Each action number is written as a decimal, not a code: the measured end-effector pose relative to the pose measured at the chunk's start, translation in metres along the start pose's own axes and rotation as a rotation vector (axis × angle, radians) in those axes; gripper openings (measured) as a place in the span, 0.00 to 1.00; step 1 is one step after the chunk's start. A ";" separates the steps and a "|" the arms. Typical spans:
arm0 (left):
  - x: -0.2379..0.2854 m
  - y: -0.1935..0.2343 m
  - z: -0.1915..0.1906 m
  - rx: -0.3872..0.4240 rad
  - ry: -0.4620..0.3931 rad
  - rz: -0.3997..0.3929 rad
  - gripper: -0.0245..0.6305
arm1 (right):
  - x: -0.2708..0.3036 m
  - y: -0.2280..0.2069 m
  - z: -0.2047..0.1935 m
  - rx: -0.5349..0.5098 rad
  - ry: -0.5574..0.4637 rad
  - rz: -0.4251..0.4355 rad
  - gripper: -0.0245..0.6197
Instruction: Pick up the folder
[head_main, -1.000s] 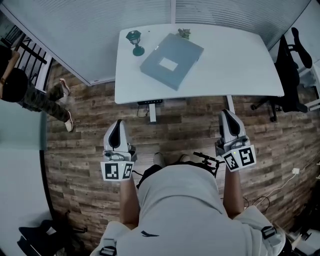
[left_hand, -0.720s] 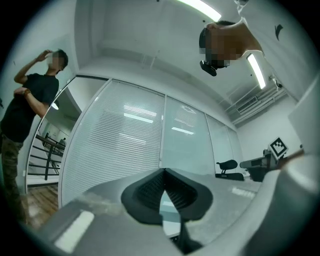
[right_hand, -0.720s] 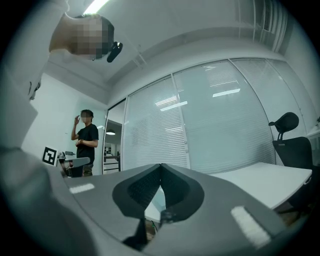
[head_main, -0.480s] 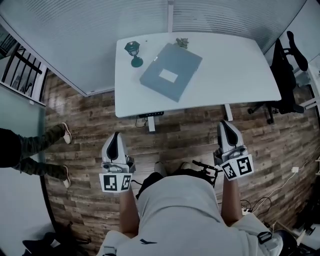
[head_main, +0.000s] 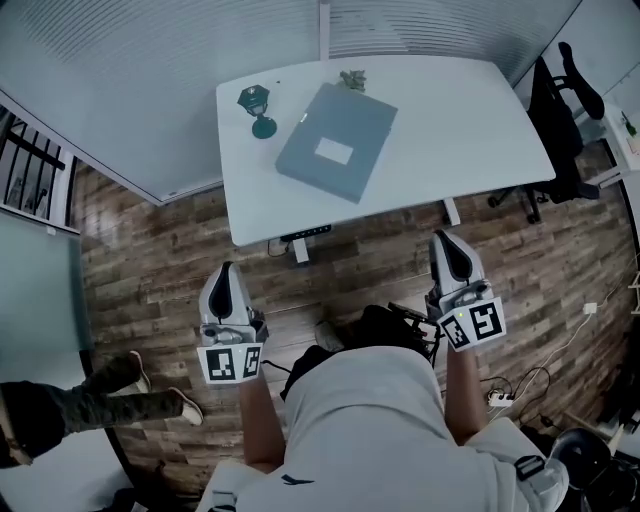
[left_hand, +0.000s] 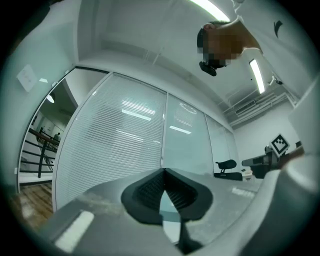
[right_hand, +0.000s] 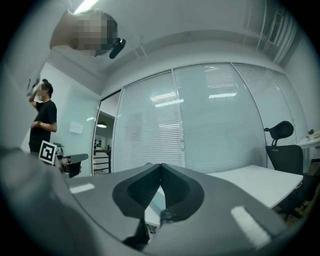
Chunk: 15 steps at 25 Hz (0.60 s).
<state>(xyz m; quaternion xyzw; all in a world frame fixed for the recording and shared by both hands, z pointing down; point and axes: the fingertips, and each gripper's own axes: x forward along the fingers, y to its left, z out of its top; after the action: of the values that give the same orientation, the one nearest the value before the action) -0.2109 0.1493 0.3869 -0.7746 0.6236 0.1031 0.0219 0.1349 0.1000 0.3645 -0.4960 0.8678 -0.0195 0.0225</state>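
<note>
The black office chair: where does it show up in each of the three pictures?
Head view: black office chair at the top right, beside the white table's right end.
Left gripper view: small, right of centre, in front of the slatted blinds.
Right gripper view: at the right edge, behind the table.
Shared landmark: the slatted blinds.

A small green ornament (head_main: 259, 106) stands on the white table (head_main: 450, 130), a black office chair (head_main: 556, 118) beside it.

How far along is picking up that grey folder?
Nothing done yet: the flat grey-blue folder lies untouched on the white table. In hand: the left gripper and right gripper, both shut and empty, hang short of the table. Left: reaching, gripping, lifting.
</note>
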 end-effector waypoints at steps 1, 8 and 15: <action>0.004 0.001 -0.004 0.004 0.006 -0.003 0.04 | 0.004 0.000 0.000 -0.007 0.007 -0.003 0.04; 0.049 0.002 -0.021 -0.010 0.012 -0.002 0.04 | 0.041 -0.030 -0.006 -0.012 0.026 0.014 0.04; 0.104 0.005 -0.021 0.027 -0.008 0.058 0.04 | 0.106 -0.075 -0.006 -0.038 0.040 0.087 0.04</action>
<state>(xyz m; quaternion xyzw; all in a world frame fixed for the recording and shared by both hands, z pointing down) -0.1920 0.0446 0.3883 -0.7555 0.6469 0.0983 0.0317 0.1453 -0.0295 0.3726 -0.4577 0.8890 -0.0120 -0.0032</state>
